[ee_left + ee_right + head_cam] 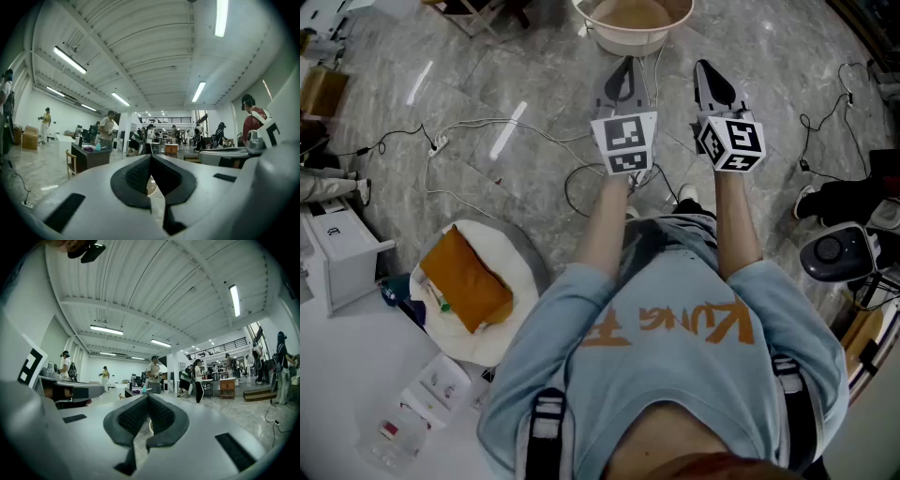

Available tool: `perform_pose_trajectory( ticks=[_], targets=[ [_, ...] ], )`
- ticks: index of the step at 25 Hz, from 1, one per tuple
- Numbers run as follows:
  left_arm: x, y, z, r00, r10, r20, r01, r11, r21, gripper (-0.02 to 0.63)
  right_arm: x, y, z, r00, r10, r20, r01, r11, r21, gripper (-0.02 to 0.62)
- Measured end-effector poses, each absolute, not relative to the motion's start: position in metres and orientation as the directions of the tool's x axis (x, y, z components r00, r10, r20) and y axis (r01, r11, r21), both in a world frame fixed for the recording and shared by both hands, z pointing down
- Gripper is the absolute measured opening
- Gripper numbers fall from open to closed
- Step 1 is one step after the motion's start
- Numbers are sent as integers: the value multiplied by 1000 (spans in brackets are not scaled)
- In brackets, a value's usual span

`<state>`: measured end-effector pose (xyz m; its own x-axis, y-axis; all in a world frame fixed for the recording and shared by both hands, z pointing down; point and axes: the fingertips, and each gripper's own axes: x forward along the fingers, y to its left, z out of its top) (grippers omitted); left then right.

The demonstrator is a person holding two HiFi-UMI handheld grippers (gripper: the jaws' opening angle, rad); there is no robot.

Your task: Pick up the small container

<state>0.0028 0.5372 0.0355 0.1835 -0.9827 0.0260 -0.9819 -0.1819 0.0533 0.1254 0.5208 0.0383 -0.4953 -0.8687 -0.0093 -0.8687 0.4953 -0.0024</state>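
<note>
In the head view both grippers are held out level in front of the person, over the marble floor. My left gripper (623, 70) is shut with nothing between its pads; in the left gripper view the left gripper (151, 157) points across a hall. My right gripper (706, 71) is shut and empty too, and the right gripper (147, 397) faces the same hall. A beige round basin (598, 33) stands on the floor just beyond both tips. Two small clear plastic containers (439, 384) (391, 435) lie on a white table at the lower left, far from both grippers.
Cables (487, 127) and a power strip (438, 144) trail over the floor. A round white seat (502, 272) carries an orange bag (464, 279). A white drawer unit (337, 255) stands at the left, a black device (832, 253) at the right. Several people stand in the hall (107, 129).
</note>
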Motion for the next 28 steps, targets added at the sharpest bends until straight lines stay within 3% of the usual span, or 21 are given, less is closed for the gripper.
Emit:
perform_pose_trajectory(
  ticks=[28],
  targets=[
    [-38, 532, 41, 143, -990, -2, -983, -142, 114, 23, 99, 513, -3, -548, -834, -72, -830, 530, 173, 11]
  ],
)
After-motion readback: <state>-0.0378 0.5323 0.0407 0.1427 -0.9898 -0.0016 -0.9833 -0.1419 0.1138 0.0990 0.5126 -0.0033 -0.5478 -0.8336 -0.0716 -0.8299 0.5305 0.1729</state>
